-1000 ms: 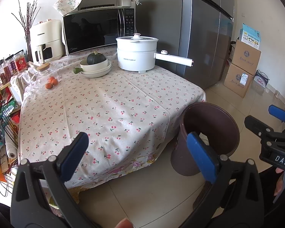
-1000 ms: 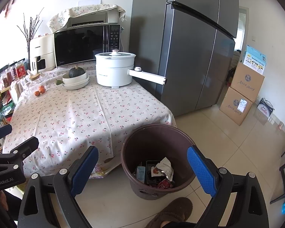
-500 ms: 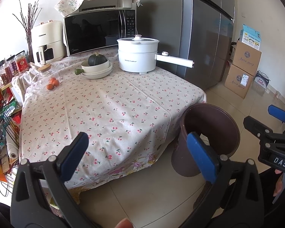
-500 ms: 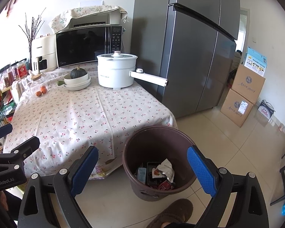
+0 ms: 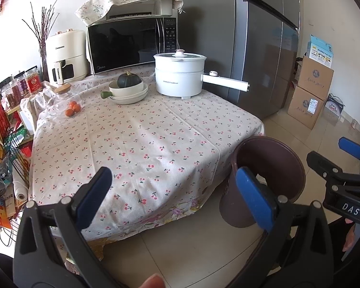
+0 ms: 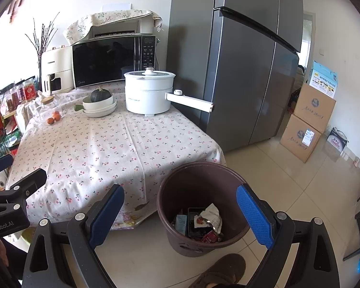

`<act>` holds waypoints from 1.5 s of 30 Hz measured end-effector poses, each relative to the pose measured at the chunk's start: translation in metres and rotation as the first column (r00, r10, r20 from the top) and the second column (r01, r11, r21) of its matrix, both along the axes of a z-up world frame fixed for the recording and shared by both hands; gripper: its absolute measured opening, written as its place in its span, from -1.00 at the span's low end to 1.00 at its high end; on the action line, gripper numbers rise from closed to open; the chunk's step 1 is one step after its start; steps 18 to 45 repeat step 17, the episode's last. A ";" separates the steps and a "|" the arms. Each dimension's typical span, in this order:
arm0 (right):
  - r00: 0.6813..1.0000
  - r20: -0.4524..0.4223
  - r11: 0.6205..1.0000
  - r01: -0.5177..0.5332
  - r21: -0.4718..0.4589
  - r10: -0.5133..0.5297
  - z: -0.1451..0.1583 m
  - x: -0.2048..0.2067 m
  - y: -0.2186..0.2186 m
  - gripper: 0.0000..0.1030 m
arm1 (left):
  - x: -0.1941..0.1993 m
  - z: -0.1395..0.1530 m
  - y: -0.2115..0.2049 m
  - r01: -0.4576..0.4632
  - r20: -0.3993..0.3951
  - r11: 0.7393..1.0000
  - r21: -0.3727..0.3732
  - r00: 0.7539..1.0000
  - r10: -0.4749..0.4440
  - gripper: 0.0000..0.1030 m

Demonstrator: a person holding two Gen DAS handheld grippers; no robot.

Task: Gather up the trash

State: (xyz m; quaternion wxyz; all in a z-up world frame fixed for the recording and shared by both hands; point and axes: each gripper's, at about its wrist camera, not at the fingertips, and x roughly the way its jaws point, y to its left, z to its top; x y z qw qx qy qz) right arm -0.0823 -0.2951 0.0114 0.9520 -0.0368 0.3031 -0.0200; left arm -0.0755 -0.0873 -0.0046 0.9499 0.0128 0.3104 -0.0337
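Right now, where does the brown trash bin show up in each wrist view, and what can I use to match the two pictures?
Left wrist: the brown trash bin stands lower right, partly behind the left gripper's finger, contents hidden.
Right wrist: it sits bottom centre between the open right gripper's fingers, wrappers visible inside.
Shared landmark: the white electric pot on the table.

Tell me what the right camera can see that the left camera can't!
Only the right wrist view looks down into the brown trash bin and shows the wrappers inside, plus a slipper on the floor. Only the left wrist view shows the bin's outer side, with its contents hidden. Both show the cherry tablecloth, white pot, microwave, fridge, and both open hand-held grippers: left, right.
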 end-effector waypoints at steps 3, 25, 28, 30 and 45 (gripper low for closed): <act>1.000 0.005 1.000 -0.001 0.000 0.001 0.001 0.000 0.000 0.86 | 0.000 0.000 0.000 -0.004 0.002 1.000 0.002 1.000 0.004 0.99; 1.000 0.004 1.000 -0.026 0.001 0.026 -0.001 0.000 0.006 0.87 | 0.005 0.002 0.003 -0.002 -0.014 1.000 -0.015 1.000 0.002 0.99; 1.000 0.004 1.000 -0.026 0.001 0.026 -0.001 0.000 0.006 0.87 | 0.005 0.002 0.003 -0.002 -0.014 1.000 -0.015 1.000 0.002 0.99; 1.000 0.004 1.000 -0.026 0.001 0.026 -0.001 0.000 0.006 0.87 | 0.005 0.002 0.003 -0.002 -0.014 1.000 -0.015 1.000 0.002 0.99; 1.000 0.004 1.000 -0.026 0.001 0.026 -0.001 0.000 0.006 0.87 | 0.005 0.002 0.003 -0.002 -0.014 1.000 -0.015 1.000 0.002 0.99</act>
